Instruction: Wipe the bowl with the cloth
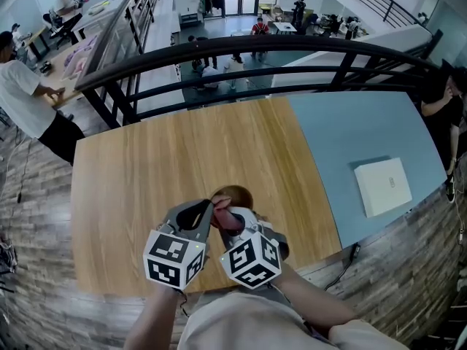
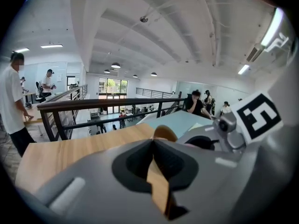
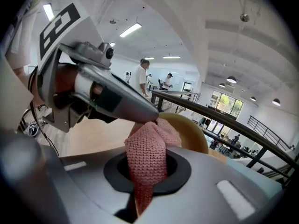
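A tan wooden bowl (image 1: 232, 194) is held up on edge over the wooden table (image 1: 139, 188) near its front edge. My left gripper (image 1: 209, 208) is shut on the bowl's rim; in the left gripper view the wooden wall (image 2: 159, 190) runs between its jaws and the bowl's top (image 2: 166, 133) shows beyond them. My right gripper (image 1: 228, 223) is shut on a pink knitted cloth (image 3: 146, 154). The cloth bunches out past the jaws and lies against the bowl's inside (image 3: 189, 130). The left gripper (image 3: 114, 101) reaches in from the left of the right gripper view.
A white flat box (image 1: 383, 186) lies on the blue-grey table part (image 1: 343, 144) to the right. A dark railing (image 1: 255, 48) runs behind the table's far edge. A person in a white shirt (image 1: 22, 93) stands at the far left.
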Available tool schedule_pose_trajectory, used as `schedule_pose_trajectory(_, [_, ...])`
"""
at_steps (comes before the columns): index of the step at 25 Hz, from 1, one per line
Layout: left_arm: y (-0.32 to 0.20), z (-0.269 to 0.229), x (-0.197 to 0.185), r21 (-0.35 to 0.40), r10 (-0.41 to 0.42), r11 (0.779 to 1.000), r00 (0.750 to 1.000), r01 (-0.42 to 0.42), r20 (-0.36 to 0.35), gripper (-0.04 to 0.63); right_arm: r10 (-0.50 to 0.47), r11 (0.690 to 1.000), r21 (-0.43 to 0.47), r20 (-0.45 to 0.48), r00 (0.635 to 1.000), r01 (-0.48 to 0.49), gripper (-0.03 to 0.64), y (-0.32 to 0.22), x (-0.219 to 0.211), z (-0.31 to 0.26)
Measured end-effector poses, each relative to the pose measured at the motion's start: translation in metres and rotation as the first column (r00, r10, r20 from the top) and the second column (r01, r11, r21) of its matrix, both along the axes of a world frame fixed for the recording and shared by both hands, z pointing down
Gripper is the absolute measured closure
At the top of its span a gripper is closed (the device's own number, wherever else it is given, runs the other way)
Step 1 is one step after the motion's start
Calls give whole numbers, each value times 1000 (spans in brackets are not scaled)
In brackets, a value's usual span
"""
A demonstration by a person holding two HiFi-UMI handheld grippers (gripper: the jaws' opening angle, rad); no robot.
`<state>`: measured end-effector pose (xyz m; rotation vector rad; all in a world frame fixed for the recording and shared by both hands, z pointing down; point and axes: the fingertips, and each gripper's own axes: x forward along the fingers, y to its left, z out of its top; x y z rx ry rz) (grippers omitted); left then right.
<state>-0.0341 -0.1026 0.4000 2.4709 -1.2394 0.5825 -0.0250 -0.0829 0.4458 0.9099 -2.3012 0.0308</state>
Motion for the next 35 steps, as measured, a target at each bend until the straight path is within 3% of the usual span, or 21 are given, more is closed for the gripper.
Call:
schedule_pose_trajectory(9, [16,5,-8,-2,6,1000,1000,-6,9,591,96,991,89,37,995,-99,601,-20,7,-24])
schedule_pose_trajectory(14, [17,1,-16,11,4,1000,1000,-4,-10,589,151,980,134,-35,988,-145,601,-27,22,-14])
schedule_pose_trajectory(19, [15,9,-26,-26,-34,999,997,32,-64,589,167,979,131,-105,980,-153,601,-18,31,4])
schedule_pose_trajectory(28, [9,17,-55,-45,-109,993,990,106,-84,589,41,998,63,-177,983,-31,601,7,5,31])
schedule_pose_trajectory(35, [12,29,-55,-91,-103,991,990,94,-100,588,-94,996,-11,-143,985,93,601,24,-33,40])
